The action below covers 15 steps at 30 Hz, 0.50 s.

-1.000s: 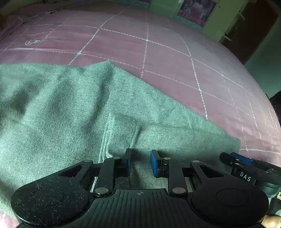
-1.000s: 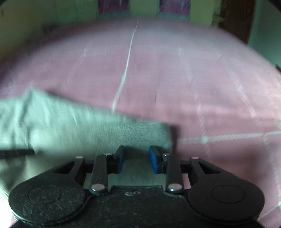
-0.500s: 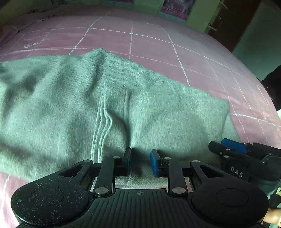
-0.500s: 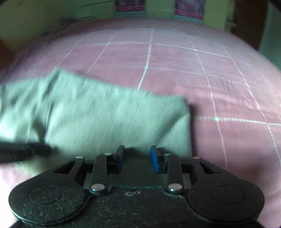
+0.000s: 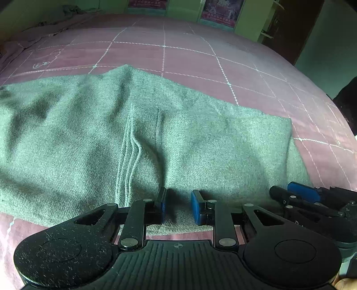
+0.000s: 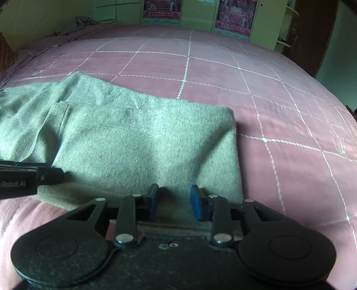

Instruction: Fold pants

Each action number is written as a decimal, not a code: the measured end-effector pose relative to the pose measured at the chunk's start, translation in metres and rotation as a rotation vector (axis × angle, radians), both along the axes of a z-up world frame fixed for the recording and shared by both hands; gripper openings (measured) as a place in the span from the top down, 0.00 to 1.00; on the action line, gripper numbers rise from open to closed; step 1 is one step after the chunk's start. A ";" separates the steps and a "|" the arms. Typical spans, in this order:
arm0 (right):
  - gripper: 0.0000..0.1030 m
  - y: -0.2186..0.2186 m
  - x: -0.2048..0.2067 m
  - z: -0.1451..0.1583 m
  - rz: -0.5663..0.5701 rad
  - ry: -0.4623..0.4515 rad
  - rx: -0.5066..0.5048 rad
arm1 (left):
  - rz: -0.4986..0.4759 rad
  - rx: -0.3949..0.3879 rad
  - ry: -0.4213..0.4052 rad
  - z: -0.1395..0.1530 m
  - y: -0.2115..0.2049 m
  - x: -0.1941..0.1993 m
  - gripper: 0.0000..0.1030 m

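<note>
On the pink quilted bed (image 6: 223, 73) the grey pants (image 5: 200, 142) lie flat, soft and limp. Left gripper (image 5: 177, 206) and right gripper (image 6: 174, 204) rest at the near edge, jaws apart, holding nothing; grasp there.

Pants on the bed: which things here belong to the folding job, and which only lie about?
Job:
- grey pants
- left gripper, open
- right gripper, open

Lying about:
- pink quilted bedspread
- crumpled cloth at the far edge
- wall posters
</note>
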State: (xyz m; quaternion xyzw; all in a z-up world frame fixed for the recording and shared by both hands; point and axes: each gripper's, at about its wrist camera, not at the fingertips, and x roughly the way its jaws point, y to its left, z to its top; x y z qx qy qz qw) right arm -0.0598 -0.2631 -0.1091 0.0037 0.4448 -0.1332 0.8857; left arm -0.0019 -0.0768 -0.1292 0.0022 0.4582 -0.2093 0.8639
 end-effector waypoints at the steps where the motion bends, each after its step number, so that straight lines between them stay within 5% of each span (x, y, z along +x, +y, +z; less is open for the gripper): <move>1: 0.69 0.000 -0.002 0.000 -0.006 -0.003 0.005 | -0.003 0.003 -0.005 0.000 -0.001 0.000 0.76; 15: 0.68 -0.001 -0.002 0.000 -0.051 -0.004 0.029 | 0.008 -0.014 0.036 0.007 0.004 -0.001 0.76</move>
